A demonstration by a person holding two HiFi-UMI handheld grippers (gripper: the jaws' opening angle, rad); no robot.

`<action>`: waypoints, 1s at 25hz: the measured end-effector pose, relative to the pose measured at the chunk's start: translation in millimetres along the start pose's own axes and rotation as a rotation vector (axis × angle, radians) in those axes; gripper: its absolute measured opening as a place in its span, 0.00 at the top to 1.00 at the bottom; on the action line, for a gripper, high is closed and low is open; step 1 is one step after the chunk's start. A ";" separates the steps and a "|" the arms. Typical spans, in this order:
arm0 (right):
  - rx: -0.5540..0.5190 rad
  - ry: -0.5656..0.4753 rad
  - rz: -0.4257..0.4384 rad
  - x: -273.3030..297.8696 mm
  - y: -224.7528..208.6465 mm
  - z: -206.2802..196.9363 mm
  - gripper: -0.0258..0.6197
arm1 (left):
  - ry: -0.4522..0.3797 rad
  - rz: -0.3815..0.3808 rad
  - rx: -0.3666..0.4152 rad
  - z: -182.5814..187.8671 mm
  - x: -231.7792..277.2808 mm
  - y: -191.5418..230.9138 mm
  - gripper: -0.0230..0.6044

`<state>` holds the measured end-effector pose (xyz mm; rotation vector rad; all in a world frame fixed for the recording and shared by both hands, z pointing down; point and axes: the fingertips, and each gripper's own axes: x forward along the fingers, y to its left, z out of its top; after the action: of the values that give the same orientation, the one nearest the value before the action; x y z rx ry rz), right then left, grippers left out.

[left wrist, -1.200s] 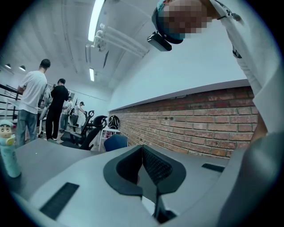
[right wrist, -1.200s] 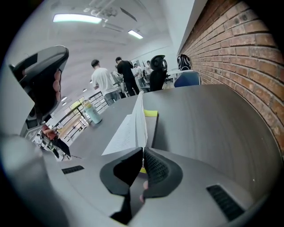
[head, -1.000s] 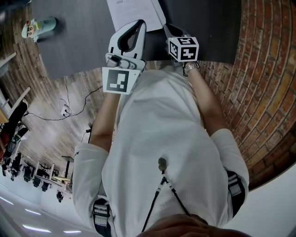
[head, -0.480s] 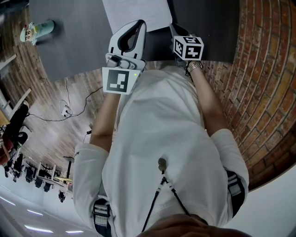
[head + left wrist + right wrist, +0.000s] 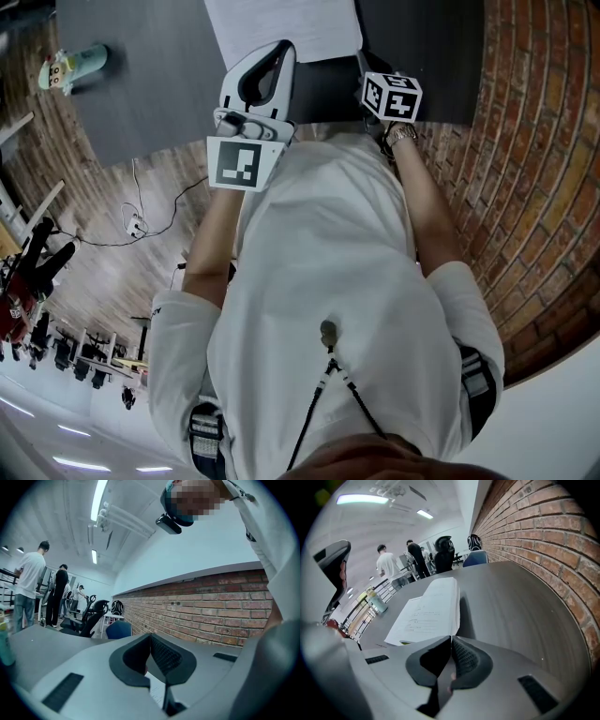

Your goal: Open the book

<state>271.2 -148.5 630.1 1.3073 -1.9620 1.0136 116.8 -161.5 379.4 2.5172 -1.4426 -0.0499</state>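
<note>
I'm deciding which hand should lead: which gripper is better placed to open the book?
Right. The right gripper points down at the book, its jaws apparently shut on the near edge, which looks lifted. The left gripper, also shut, aims level at the brick wall, not at the book.

A white book (image 5: 429, 609) is lying on a dark grey table (image 5: 511, 611), stretching away lengthwise. Its broad top leaf is facing up and showing faint lines of print. The right-hand edge is throwing a dark shadow across the tabletop just beside it.
</note>
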 end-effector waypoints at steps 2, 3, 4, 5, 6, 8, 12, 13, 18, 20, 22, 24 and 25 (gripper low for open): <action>0.004 0.005 -0.006 0.5 -3.7 -2.9 0.90 | 0.002 -0.002 0.001 -0.9 0.9 -0.8 0.93; 0.005 0.008 -0.010 1.0 -5.4 -4.1 0.90 | 0.003 -0.003 0.002 -1.3 1.4 -1.4 0.93; 0.005 0.011 -0.013 1.7 -7.3 -5.2 0.90 | 0.003 -0.003 0.002 -1.5 1.9 -2.0 0.93; 0.005 0.014 -0.018 2.7 -9.5 -6.4 0.90 | 0.004 -0.004 0.002 -1.7 2.3 -2.5 0.93; 0.005 0.017 -0.022 4.0 -11.8 -7.5 0.90 | 0.004 -0.003 0.002 -1.8 2.7 -2.7 0.93; 0.004 0.023 -0.034 5.7 -16.7 -8.4 0.90 | 0.003 0.000 0.002 -1.5 2.9 -2.5 0.93; -0.006 0.034 -0.056 7.7 -26.1 -7.8 0.90 | 0.005 0.009 0.002 -1.1 1.4 -1.6 0.93; -0.006 0.037 -0.056 9.6 -28.3 -9.1 0.90 | 0.006 0.011 0.002 -1.4 1.0 -1.6 0.93; -0.011 0.053 -0.086 15.0 -39.2 -9.6 0.90 | 0.007 0.016 0.006 -1.9 -0.5 0.3 0.93; -0.011 0.060 -0.097 18.0 -42.5 -10.4 0.90 | 0.007 0.019 0.007 -1.7 -0.6 2.2 0.93; -0.010 0.067 -0.104 20.9 -44.6 -11.6 0.90 | 0.007 0.023 0.008 -1.2 -1.0 4.5 0.93; -0.007 0.074 -0.111 23.7 -46.2 -12.4 0.90 | 0.008 0.028 0.008 -0.4 -1.5 7.5 0.93; -0.007 0.078 -0.118 25.0 -47.5 -12.8 0.90 | 0.008 0.030 0.008 0.1 -1.7 8.7 0.93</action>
<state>306.9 -161.6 670.0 1.3427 -1.8074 0.9847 108.5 -164.3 381.1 2.4983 -1.4805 -0.0284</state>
